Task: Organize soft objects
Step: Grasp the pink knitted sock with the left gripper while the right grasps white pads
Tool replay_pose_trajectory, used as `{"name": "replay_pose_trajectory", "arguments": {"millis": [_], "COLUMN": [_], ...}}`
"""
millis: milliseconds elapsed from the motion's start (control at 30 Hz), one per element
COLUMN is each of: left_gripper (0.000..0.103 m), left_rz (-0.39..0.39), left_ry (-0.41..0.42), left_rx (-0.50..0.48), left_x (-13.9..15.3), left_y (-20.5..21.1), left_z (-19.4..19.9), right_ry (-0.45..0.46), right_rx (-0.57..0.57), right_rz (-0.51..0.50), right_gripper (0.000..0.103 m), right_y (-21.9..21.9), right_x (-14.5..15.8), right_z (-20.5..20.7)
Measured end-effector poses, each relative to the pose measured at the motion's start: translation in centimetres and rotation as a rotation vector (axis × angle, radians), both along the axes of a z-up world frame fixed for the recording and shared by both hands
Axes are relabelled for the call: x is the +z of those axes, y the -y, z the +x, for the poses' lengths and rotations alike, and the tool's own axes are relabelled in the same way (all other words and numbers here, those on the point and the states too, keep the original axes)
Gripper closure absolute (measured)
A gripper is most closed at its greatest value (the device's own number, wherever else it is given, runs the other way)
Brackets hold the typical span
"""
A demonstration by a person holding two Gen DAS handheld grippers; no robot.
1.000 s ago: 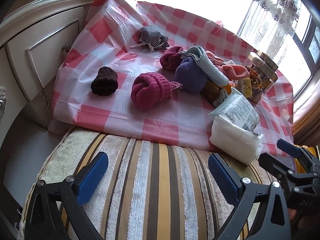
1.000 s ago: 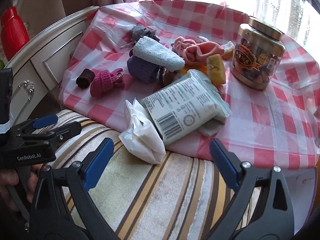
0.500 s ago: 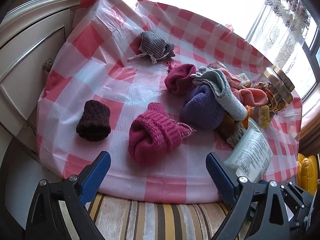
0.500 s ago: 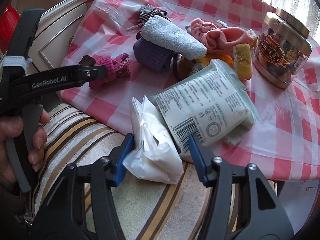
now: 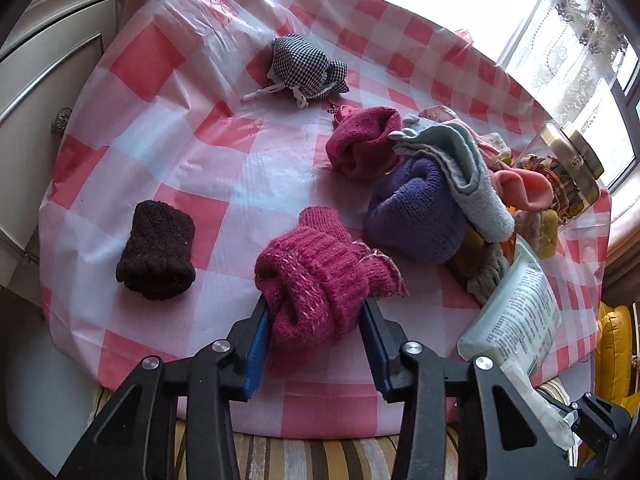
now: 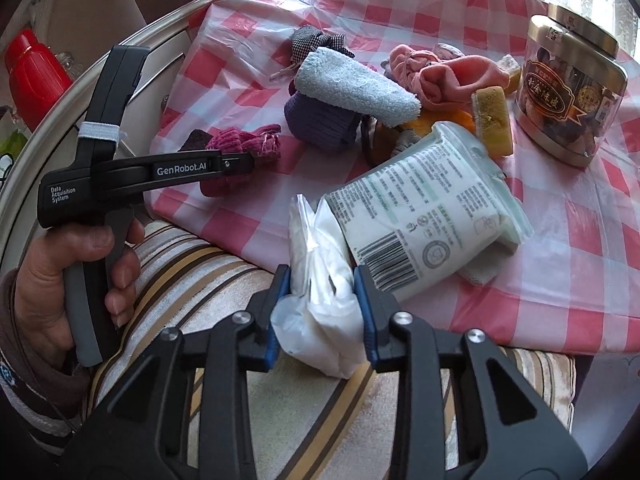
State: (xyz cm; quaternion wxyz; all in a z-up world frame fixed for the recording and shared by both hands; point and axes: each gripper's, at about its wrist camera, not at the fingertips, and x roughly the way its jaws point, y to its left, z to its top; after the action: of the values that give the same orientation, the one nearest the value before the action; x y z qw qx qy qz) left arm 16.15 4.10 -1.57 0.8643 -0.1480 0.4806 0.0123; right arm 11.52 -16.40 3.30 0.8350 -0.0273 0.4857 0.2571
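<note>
The left claw (image 5: 316, 344) pinches the rolled magenta knit sock (image 5: 320, 276) at the table's (image 5: 224, 152) near edge, at 6 o'clock of the spread, gripping its thick folded end, probably so the roll stays together when lifted. The right claw (image 6: 320, 312) squeezes the white plastic-wrapped soft pack (image 6: 320, 280) overhanging the striped cushion (image 6: 192, 272), the freest corner. The brown knit roll (image 5: 158, 250) lies at 9 o'clock; the purple knit bundle (image 5: 412, 216) sits at 2 o'clock under a pale blue towel (image 5: 468, 176).

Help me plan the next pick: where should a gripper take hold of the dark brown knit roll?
Probably across the dark brown knit roll at its middle, coming from above: it lies flat and alone on the checkered tablecloth, with bare cloth along both long sides.
</note>
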Motion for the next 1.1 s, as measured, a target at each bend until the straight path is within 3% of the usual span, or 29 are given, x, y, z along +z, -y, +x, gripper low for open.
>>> {"name": "replay_pose_trajectory", "arguments": {"millis": [233, 433, 800, 1100], "left_gripper": [0.062, 0.062, 0.062, 0.062], "left_rz": [-0.016, -0.036, -0.072, -0.098], "left_ry": [0.072, 0.178, 0.243, 0.214], "left_rx": [0.026, -0.025, -0.233, -0.435], "left_x": [1.9, 4.4, 7.5, 7.9], "left_y": [0.4, 2.6, 11.9, 21.5], "left_z": [-3.0, -6.2, -7.8, -7.3], "right_ry": [0.011, 0.03, 0.074, 0.106], "right_rx": [-0.013, -0.067, -0.239, -0.427], "right_rz": [0.065, 0.114, 0.123, 0.027], "right_gripper": [0.068, 0.068, 0.068, 0.068], "right_y": [1.7, 5.0, 14.0, 22.4], "right_x": [1.2, 2.7, 3.9, 3.1], "right_z": [-1.1, -2.3, -4.2, -4.9]}}
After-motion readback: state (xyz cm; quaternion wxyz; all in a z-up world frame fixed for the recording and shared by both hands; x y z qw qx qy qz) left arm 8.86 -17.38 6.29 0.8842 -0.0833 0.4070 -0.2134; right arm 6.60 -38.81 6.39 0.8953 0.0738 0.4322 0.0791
